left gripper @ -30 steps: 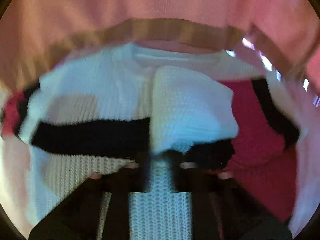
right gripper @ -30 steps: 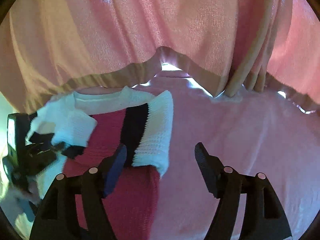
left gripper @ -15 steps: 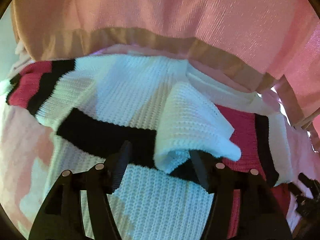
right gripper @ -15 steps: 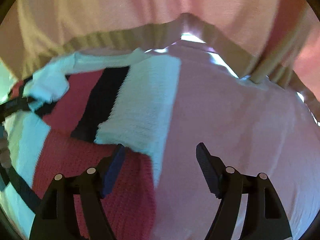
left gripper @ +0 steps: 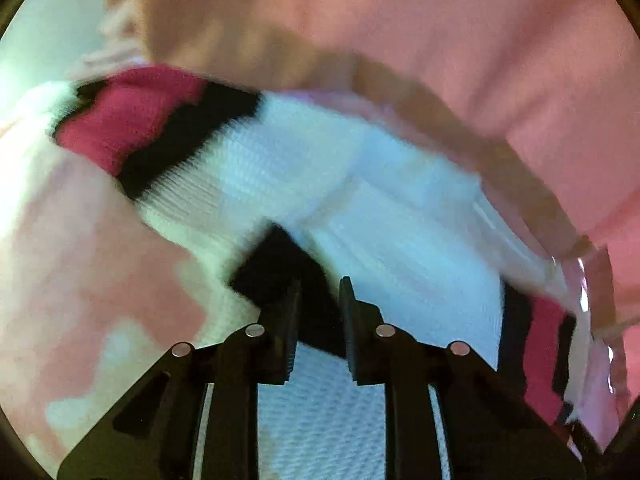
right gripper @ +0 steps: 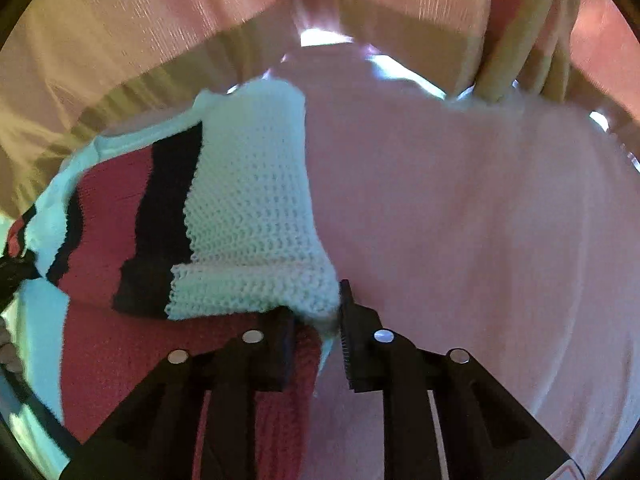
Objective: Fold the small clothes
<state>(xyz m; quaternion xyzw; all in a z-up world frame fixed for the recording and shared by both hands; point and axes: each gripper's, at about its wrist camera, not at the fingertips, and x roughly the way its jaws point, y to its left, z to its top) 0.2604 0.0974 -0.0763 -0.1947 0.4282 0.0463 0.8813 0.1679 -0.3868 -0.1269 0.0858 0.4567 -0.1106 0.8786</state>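
Observation:
A small knit sweater (left gripper: 304, 168) in white, black and red lies on a pink cloth surface. In the left wrist view my left gripper (left gripper: 319, 300) has its jaws nearly together over the black stripe and white knit, pinching the fabric. In the right wrist view the sweater's folded white sleeve (right gripper: 248, 200) lies across the red body. My right gripper (right gripper: 318, 312) is closed on the sleeve's lower corner at the sweater's right edge. The left wrist view is motion-blurred.
The pink cloth surface (right gripper: 460, 220) stretches to the right of the sweater. A pink curtain with a tan hem (right gripper: 140, 40) hangs along the far side, also in the left wrist view (left gripper: 400, 32). A pale rod (right gripper: 508, 52) leans at back right.
Both grippers were open half a second ago and have closed on the sweater. The left view has swung left; the right gripper has moved in onto the sleeve corner.

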